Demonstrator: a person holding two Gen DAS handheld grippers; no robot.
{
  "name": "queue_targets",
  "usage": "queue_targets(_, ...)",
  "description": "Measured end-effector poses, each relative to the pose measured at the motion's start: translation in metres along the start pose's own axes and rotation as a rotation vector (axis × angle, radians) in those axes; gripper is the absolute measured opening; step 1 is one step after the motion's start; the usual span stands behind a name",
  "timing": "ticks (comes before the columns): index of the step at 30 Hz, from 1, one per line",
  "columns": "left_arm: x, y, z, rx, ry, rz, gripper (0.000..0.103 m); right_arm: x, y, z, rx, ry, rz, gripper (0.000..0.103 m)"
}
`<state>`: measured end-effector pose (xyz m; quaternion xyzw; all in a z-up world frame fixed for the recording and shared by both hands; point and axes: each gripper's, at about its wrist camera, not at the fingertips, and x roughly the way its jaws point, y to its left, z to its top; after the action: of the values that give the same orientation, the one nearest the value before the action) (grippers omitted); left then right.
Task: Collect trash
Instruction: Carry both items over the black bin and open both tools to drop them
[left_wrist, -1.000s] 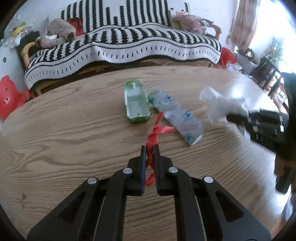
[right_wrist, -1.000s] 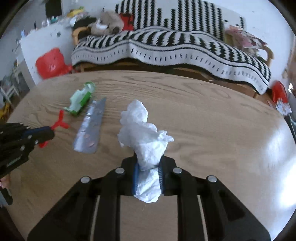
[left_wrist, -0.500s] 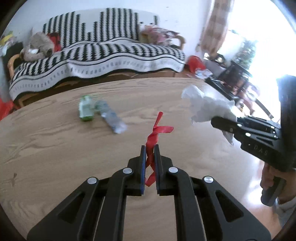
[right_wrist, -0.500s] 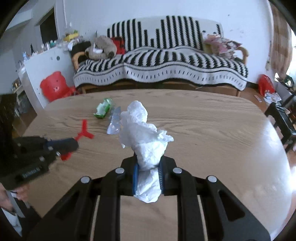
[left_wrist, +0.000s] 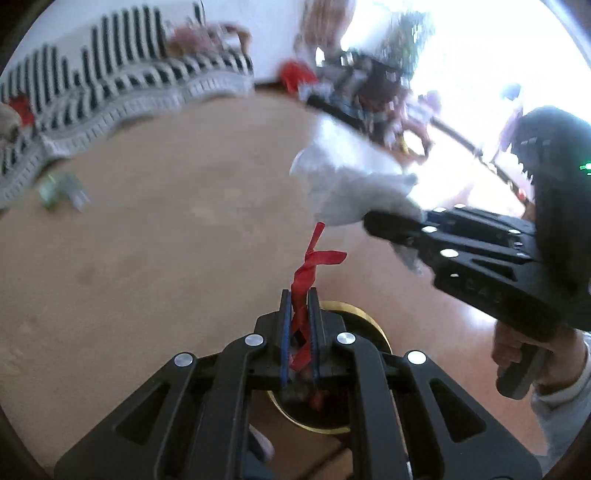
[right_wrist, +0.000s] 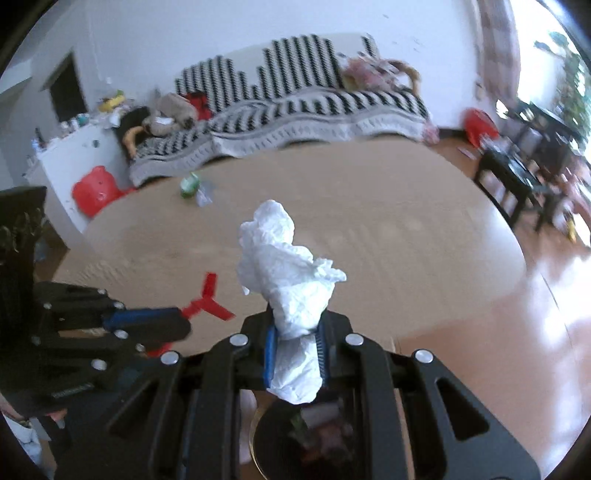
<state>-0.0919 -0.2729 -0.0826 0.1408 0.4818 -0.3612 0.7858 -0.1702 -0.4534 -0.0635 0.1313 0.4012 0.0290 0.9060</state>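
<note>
Above the bin (left_wrist: 364, 325), jaws pinch a twisted red ribbon (left_wrist: 306, 275) and crumpled white tissue (right_wrist: 291, 280).

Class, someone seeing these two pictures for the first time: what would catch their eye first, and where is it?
A crumpled white tissue is clamped in the right gripper. A twisted red ribbon is pinched in the left gripper. Both hang over a gold-rimmed dark bin beside the wooden table.

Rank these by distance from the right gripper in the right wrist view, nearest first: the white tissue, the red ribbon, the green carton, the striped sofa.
1. White tissue: clamped in the right gripper.
2. Red ribbon: just left, held by the left gripper.
3. Green carton: far side of the table, left of centre.
4. Striped sofa: beyond the table, against the wall.
</note>
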Motion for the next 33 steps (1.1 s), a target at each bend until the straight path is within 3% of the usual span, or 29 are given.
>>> queue_targets(4,0.056,-0.017,-0.024,-0.020,0.138,-0.021,0.007,0.030,-0.037,-0.075,0.161,0.147,0.028,0.018)
queue_targets(8,0.101,-0.040,-0.040,0.034,0.255,-0.035,0.007,0.051,-0.063,-0.126,0.291,0.230,0.054,0.018)
queue_targets(15,0.133,-0.048,-0.038,0.084,0.330,-0.027,0.007,0.058,-0.079,-0.153,0.327,0.275,0.044,0.018)
queue_targets(21,0.141,-0.044,-0.038,0.063,0.343,-0.019,0.008,0.070,-0.082,-0.149,0.358,0.290,0.052,0.019)
queue_targets(22,0.141,-0.049,-0.037,0.056,0.344,-0.015,0.012,0.072,-0.082,-0.147,0.374,0.294,0.072,0.025)
queue_targets(23,0.142,-0.049,-0.040,0.046,0.353,-0.014,0.019,0.069,-0.085,-0.149,0.384,0.292,0.078,0.046)
queue_targets(25,0.139,-0.046,-0.041,0.013,0.360,-0.015,0.083,0.060,-0.092,-0.149,0.408,0.285,0.048,0.078)
queue_targets(26,0.133,-0.044,-0.041,0.001,0.330,-0.010,0.090,0.056,-0.096,-0.149,0.428,0.281,0.055,0.089)
queue_targets(29,0.118,-0.042,-0.038,0.015,0.283,0.004,0.092,0.039,-0.103,-0.148,0.461,0.241,0.066,0.092)
queue_targets(33,0.085,-0.034,-0.029,0.007,0.201,0.013,0.092,0.019,-0.104,-0.131,0.413,0.173,-0.037,0.095)
